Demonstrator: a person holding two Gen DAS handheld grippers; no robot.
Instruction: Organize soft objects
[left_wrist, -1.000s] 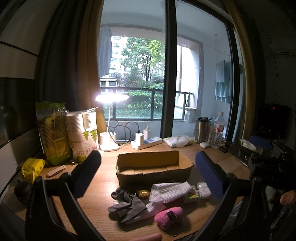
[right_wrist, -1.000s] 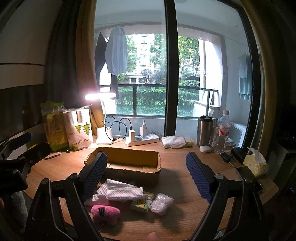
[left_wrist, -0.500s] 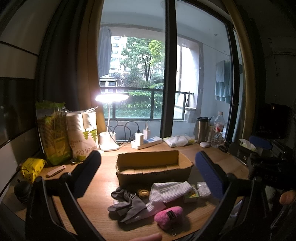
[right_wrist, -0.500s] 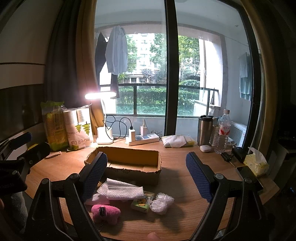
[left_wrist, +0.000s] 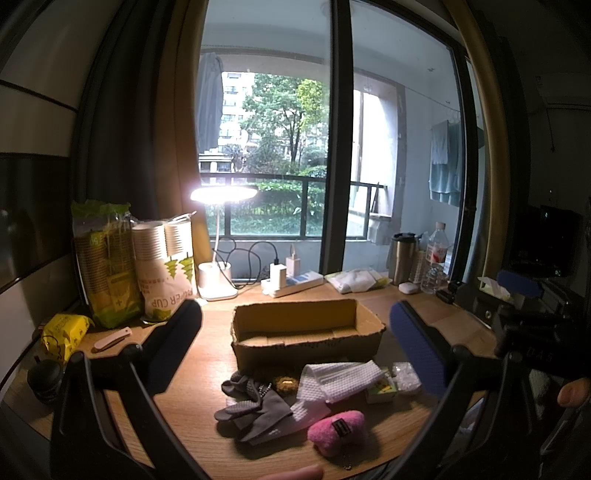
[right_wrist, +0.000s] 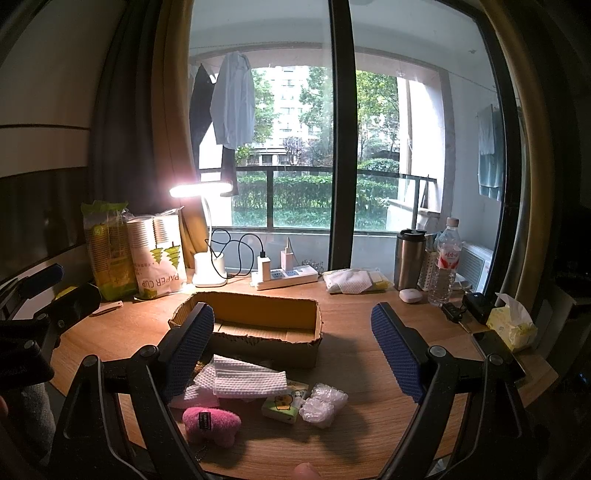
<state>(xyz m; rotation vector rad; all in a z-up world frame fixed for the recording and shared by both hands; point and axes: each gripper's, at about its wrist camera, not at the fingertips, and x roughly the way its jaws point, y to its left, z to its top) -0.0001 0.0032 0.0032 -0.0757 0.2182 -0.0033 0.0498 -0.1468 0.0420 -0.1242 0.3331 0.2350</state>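
A round wooden tabletop (right_wrist: 362, 317) stands before a tall glass balcony door (right_wrist: 295, 147), with dark curtains to the left. One open cardboard box (left_wrist: 306, 332) sits mid-table with nothing visible inside. At far left stand two sleeves of paper cups (left_wrist: 162, 273), and beside them one lit desk lamp (left_wrist: 221, 236). One power strip (right_wrist: 284, 277) lies behind the box. At far right stand one steel tumbler (right_wrist: 409, 258) and one water bottle (right_wrist: 446, 262), with one tissue pack (right_wrist: 511, 325) nearer the edge.

The soft things lie in a cluster just in front of the box: one pair of grey gloves (left_wrist: 255, 406) at left, one folded white cloth (right_wrist: 249, 376) in the middle, one pink plush toy (left_wrist: 338, 430) nearest, and one small bundle of clear wrap (right_wrist: 323, 404) at right.

Both the left hand-held gripper (left_wrist: 295, 354) and the right hand-held gripper (right_wrist: 291, 350) hover above the tabletop with jaws spread wide, holding nothing.
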